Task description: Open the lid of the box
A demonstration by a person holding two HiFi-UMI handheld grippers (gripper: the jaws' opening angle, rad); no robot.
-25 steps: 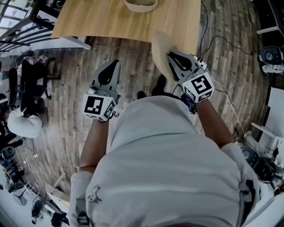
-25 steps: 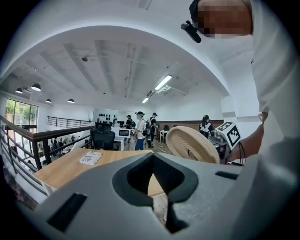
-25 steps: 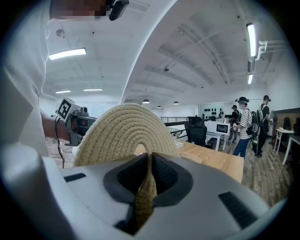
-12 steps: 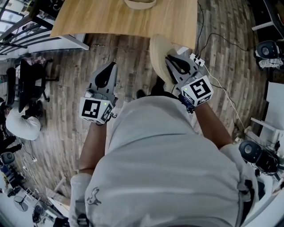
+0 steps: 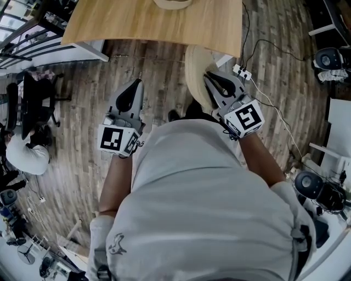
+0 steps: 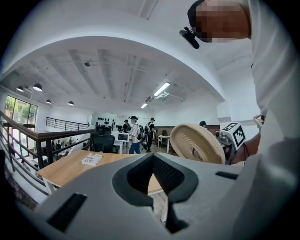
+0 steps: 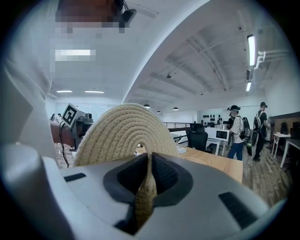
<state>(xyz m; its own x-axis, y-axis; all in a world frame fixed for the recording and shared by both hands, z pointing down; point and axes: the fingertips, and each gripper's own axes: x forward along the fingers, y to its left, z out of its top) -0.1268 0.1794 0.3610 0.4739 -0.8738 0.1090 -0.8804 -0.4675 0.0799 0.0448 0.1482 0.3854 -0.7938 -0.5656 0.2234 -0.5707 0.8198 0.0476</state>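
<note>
The right gripper (image 5: 213, 78) is closed tight on the round lid made of cream woven rope (image 5: 194, 70). In the right gripper view the two jaws pinch the rim of the lid (image 7: 125, 132), and the lid stands up on its edge like a wheel above the right gripper (image 7: 149, 163).

The left gripper (image 5: 136, 86) holds nothing. In the left gripper view its jaws are pressed together, with only air around the left gripper (image 6: 153, 161). From there the lid (image 6: 197, 143) shows off to the right.

The lid is off the round box of the same cream rope (image 5: 174, 4). The box sits on the light wooden table (image 5: 137, 22), cut off by the top of the head view. The lid is well apart from it, near the table's corner and above the wooden plank floor (image 5: 82, 110). Both grippers are held out in front of the person's grey shirt (image 5: 203, 197).
</note>
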